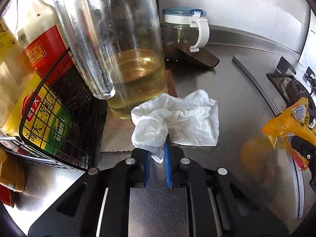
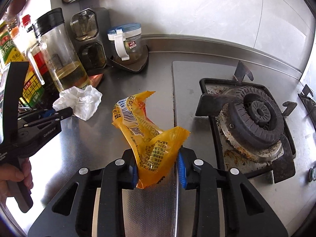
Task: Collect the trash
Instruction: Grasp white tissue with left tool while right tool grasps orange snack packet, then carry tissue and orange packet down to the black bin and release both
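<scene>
Glass oil jug (image 1: 126, 45) upright on steel table (image 1: 227, 90), wire basket (image 1: 59, 118) of sauce bottles beside it. Blue-lidded jar (image 2: 126, 43) near back wall. Gas burner (image 2: 256, 114) at right.

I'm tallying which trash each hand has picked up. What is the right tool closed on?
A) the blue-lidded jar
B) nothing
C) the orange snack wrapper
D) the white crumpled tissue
C: the right tool pinches the orange snack wrapper; the tissue is in the left tool.

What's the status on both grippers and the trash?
Left gripper shut on white tissue. Right gripper shut on yellow wrapper. Oil jar close behind tissue.
</scene>
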`<state>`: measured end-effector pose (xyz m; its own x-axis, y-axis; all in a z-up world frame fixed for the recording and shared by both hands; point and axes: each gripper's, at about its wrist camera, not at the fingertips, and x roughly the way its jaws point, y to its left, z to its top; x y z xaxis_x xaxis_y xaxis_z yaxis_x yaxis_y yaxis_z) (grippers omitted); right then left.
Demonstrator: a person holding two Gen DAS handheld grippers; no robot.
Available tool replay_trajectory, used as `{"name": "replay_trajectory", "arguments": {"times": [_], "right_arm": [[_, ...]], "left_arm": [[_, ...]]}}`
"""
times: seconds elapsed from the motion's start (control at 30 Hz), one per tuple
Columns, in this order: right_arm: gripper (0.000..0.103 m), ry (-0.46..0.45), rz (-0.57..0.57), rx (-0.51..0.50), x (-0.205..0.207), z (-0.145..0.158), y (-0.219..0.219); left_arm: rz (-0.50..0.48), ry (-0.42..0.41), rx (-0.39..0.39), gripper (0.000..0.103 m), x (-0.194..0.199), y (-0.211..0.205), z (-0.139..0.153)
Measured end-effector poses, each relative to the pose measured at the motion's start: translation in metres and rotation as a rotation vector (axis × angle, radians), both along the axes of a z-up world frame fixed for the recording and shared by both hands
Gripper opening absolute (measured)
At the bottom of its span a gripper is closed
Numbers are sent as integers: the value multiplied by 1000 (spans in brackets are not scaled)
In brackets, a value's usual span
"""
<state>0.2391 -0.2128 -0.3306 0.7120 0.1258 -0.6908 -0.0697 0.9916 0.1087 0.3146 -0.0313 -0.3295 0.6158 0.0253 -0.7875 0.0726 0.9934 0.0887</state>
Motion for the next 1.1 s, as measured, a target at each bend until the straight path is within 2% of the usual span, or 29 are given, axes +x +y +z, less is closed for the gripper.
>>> {"name": "replay_trajectory", "arguments": {"times": [0.23, 0.47, 0.63, 0.8, 0.97, 1.1], "right_arm": [[32, -37, 5, 22, -30, 17, -7], [32, -53, 25, 34, -68, 32, -10], [32, -68, 59, 17, -110, 44, -2], [31, -90, 104, 19, -167, 56, 3], [31, -109, 158, 26, -227, 63, 4], [31, -96, 203, 39, -270, 56, 7]], "left_arm": [[-27, 19, -32, 4, -10, -5, -2], [-45, -37, -20, 4, -56, -18, 26], [-24, -69, -23, 4, -110, -18, 55], [9, -80, -39, 4, -181, -11, 79], [53, -78, -79, 4, -255, -4, 91], [80, -57, -123, 4, -309, 4, 86]]}}
